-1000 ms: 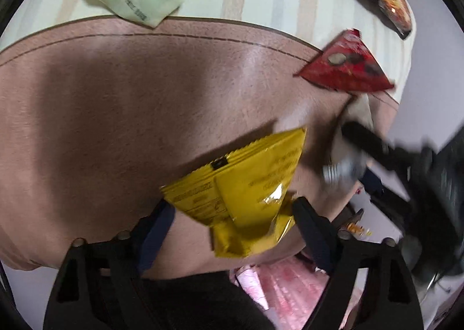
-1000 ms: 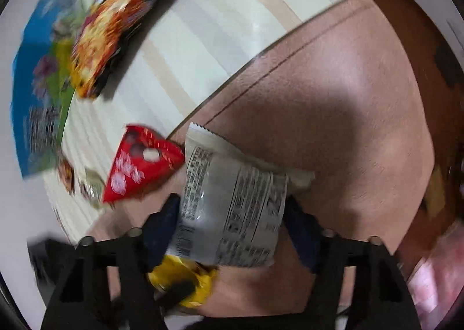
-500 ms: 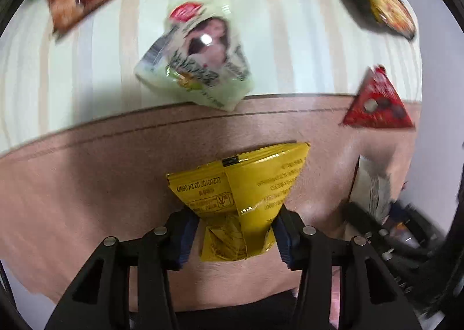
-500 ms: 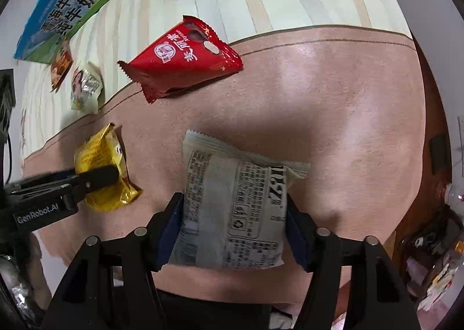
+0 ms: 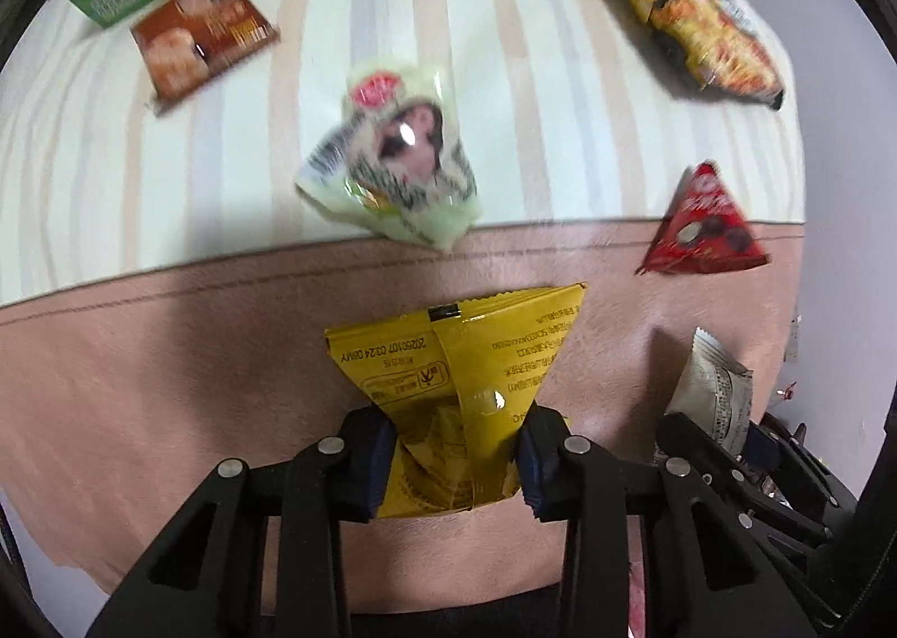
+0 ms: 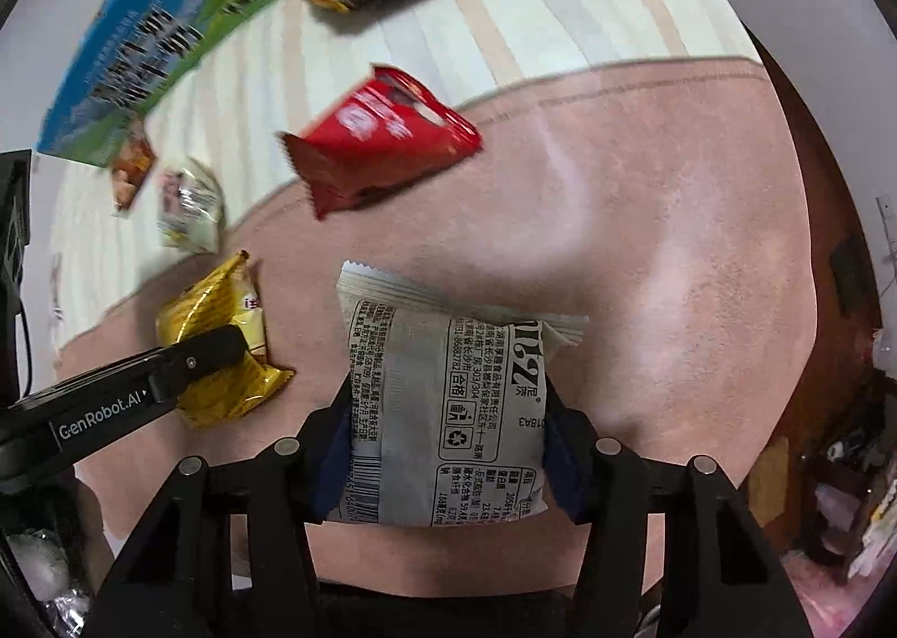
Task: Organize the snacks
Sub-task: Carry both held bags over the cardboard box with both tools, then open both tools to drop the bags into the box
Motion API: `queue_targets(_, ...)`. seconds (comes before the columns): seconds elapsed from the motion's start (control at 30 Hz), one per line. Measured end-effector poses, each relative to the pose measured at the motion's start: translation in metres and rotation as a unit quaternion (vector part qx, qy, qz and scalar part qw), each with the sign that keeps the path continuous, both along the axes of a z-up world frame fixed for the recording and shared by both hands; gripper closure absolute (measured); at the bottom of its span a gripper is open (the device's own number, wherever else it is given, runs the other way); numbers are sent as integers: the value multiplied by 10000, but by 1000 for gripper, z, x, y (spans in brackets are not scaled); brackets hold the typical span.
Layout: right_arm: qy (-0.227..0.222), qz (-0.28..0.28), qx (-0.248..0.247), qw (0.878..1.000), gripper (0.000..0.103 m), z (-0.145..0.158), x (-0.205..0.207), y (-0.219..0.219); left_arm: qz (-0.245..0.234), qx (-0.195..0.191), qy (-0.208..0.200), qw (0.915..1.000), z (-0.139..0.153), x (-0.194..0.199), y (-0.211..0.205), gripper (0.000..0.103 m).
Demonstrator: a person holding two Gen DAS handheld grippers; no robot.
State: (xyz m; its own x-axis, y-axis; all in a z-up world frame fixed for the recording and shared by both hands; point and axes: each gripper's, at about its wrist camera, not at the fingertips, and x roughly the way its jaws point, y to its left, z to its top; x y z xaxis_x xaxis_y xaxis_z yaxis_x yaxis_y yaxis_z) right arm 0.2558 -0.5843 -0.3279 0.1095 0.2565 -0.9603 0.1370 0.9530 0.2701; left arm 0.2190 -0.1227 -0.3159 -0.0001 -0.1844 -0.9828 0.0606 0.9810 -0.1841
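Grip check from my end: left gripper [image 5: 457,461] clamps the yellow packet [image 5: 465,385], and right gripper [image 6: 445,444] clamps the grey packet [image 6: 448,408]. Both hover over the pink mat [image 6: 644,223].

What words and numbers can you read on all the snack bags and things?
"GenRobot.AI": on the left gripper arm.
"20260107 03:24 08MY", upside down: on the yellow packet.
"303/304" and "01BA3": on the grey packet; its small print is too fine to read.
Red packet, green box, other bags: too blurred.
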Motion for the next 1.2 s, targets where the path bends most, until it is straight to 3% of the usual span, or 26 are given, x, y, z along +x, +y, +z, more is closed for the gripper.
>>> queue_targets(0.13, -261, 86, 269, 9993, 44, 30, 12, 6, -12, -146, -245, 9996, 35, 1, 9, 70)
queue_targets(0.33, -928, 434, 638, 9927, 44, 99, 56, 38, 96, -577, -810, 9950, 112, 21, 32, 70)
queue_targets(0.47, -1327, 672, 837, 9853, 44, 138, 107, 68, 204, -739, -1207, 9897, 166, 77, 50, 70)
queue_targets(0.63, -1780, 1022, 811, 9753, 44, 183, 185, 108, 340, -722, -1495, 9855, 194, 138, 75, 70)
queue_targets(0.87, -1879, 1280, 382, 9731, 44, 198, 292, 145, 615, -288, -1495, 9864, 194, 242, 118, 70)
queue_targets(1.03, -1696, 1366, 66, 9760, 44, 178, 365, 168, 711, 155, -1318, 9886, 171, 305, 146, 70)
queue_targets(1.2, -1425, 1449, -227, 9789, 44, 147, 410, 182, 734, 477, -1100, 9901, 138, 354, 166, 70)
